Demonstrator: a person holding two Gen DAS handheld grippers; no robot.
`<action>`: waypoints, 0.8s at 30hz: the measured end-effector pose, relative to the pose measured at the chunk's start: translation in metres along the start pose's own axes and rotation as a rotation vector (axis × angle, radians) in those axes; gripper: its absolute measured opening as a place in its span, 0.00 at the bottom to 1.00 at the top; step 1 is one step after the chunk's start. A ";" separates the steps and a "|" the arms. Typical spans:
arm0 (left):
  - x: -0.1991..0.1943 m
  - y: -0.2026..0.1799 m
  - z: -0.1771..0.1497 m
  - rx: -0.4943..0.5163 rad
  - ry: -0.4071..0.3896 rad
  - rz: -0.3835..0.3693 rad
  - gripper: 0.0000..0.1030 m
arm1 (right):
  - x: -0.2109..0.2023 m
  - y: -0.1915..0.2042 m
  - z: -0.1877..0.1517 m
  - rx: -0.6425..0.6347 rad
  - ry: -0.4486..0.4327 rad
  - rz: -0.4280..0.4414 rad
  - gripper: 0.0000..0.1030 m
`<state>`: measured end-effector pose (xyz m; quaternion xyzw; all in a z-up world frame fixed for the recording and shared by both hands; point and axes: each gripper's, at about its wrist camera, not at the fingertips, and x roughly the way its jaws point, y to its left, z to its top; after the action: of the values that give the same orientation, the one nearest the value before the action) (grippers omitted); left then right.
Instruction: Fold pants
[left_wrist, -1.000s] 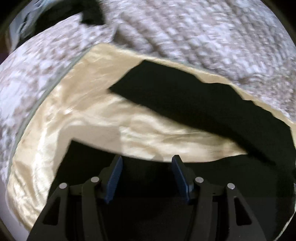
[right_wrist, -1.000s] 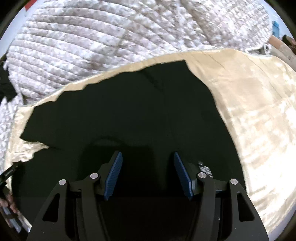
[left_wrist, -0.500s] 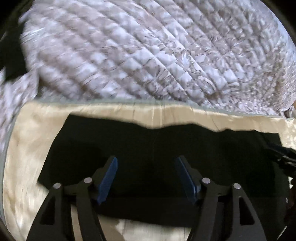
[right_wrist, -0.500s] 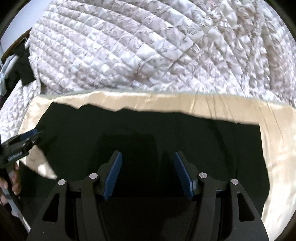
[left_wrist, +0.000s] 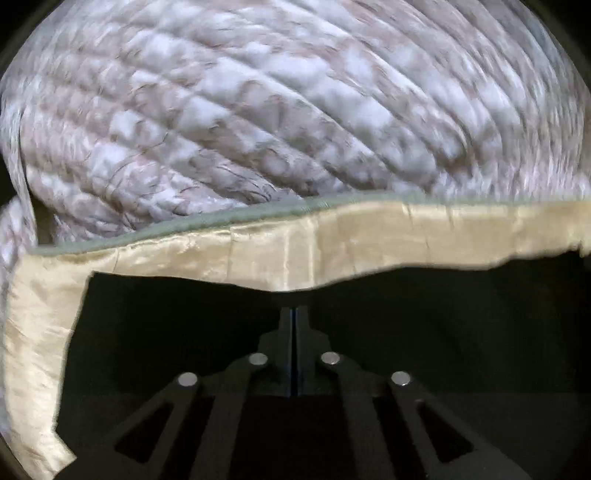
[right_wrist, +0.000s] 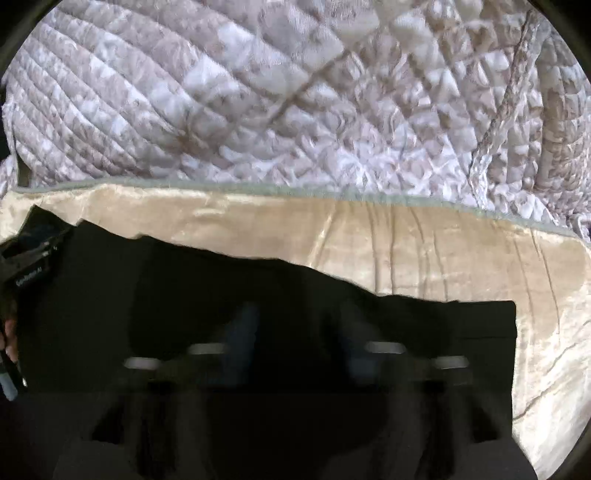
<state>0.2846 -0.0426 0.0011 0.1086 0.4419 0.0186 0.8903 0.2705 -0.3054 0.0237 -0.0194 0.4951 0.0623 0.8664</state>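
Note:
Black pants (left_wrist: 166, 332) lie flat on a cream satin blanket (left_wrist: 221, 254). My left gripper (left_wrist: 293, 314) points down at their far edge, its fingers pressed together with the dark cloth pinched at the tips. In the right wrist view the pants (right_wrist: 184, 288) spread across the lower half, their right end squared off. My right gripper (right_wrist: 299, 328) is smeared by motion, its blue pads sweeping inward, jaws closing with pants cloth between them. The left tool's black body (right_wrist: 29, 266) and a person's fingers (right_wrist: 9, 332) show at that view's left edge.
A grey-white quilted bedspread (left_wrist: 295, 110) bulges behind the blanket, also filling the upper half of the right view as the bedspread (right_wrist: 258, 110). The blanket's green-trimmed edge (right_wrist: 295, 190) runs across. Bare cream blanket (right_wrist: 535, 295) lies right of the pants.
Both grippers went from wide open to closed. Both views swung until the pants' far edge runs across the frame, and the fingers came down nearer that edge.

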 end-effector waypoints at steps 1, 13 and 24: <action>-0.004 -0.004 -0.001 0.022 -0.012 0.011 0.02 | -0.003 0.001 -0.001 0.005 -0.002 0.010 0.08; -0.159 0.054 -0.053 -0.214 -0.261 -0.128 0.01 | -0.126 0.020 -0.027 0.053 -0.203 0.062 0.07; -0.213 0.054 -0.216 -0.281 -0.160 -0.224 0.01 | -0.200 0.052 -0.195 0.120 -0.167 0.150 0.05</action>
<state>-0.0126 0.0213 0.0521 -0.0656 0.3722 -0.0278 0.9254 -0.0029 -0.2900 0.0977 0.0746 0.4243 0.0987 0.8970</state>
